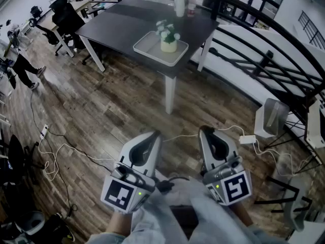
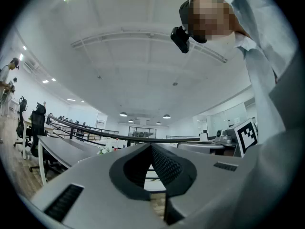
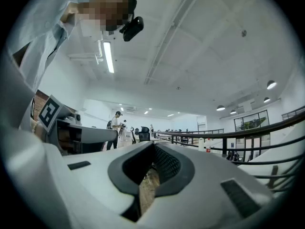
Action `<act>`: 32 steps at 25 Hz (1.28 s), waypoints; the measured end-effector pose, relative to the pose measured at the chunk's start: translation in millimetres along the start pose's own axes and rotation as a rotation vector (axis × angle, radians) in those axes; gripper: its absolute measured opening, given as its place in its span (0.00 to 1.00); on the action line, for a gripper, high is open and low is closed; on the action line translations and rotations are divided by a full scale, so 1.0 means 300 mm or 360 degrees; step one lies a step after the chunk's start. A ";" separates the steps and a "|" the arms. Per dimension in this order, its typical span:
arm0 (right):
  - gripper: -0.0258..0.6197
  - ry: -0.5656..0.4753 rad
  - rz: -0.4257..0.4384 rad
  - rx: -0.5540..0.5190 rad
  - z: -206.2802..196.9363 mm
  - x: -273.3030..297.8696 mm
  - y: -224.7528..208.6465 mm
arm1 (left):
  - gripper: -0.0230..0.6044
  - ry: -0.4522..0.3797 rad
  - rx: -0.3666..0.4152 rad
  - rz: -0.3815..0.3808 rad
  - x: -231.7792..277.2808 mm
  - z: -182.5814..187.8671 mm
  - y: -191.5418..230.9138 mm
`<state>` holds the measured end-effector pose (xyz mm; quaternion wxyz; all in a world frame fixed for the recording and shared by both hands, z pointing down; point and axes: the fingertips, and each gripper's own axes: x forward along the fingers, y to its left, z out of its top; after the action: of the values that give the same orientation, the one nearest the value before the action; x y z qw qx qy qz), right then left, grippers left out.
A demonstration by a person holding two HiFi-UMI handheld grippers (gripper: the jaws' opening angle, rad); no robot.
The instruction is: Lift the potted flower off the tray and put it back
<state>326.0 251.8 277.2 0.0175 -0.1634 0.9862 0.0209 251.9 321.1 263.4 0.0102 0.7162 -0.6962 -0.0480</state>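
Head view showed my left gripper (image 1: pixel 151 136) and right gripper (image 1: pixel 207 132) side by side, held level and close in against the body over the wooden floor (image 1: pixel 101 105). Each gripper's own view had the jaws drawn together with nothing between the pads; only a sliver of floor showed through the opening behind the tips. White cables (image 1: pixel 61 151) trailed across the boards just below and to the left of the left gripper.

Well ahead of both grippers stood the dark table (image 1: pixel 117 19). On its near corner lay the white tray (image 1: pixel 147 47), and the potted flower (image 1: pixel 168 38) sat upright inside it, towards the tray's far right side. Beyond the pot, at the table's far edge, stood two bottles (image 1: pixel 179 3). A black railing (image 1: pixel 264 60) curved away to the right of the right gripper, and a person (image 1: pixel 20 67) stood far off to the left.

I judged that no part of the lift was in hand: the pot rested in the tray and both grippers were empty and well apart from it. Whether the lift had yet to be made or was finished, I could not tell. If it was still to do, all of it remained: the walk to the table, opening the jaws, gripping the pot, raising it and setting it back.
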 end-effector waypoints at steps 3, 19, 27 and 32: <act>0.04 0.0000 -0.0005 0.0001 0.004 -0.001 0.001 | 0.03 0.0004 0.0010 -0.0006 -0.003 0.004 -0.004; 0.04 0.0012 0.0000 0.0039 -0.014 -0.025 -0.033 | 0.03 0.0018 0.0014 0.0014 0.015 -0.010 -0.029; 0.04 0.0019 0.0006 0.0061 -0.028 -0.031 -0.023 | 0.03 0.0042 0.0013 0.0039 0.000 -0.016 -0.018; 0.04 0.0033 -0.0008 0.0054 -0.043 0.001 -0.030 | 0.03 0.0047 0.0011 0.0042 0.009 -0.022 0.020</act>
<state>328.3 242.7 289.6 0.0099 -0.1658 0.9861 0.0026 246.5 317.8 270.4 0.0186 0.7076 -0.7055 -0.0348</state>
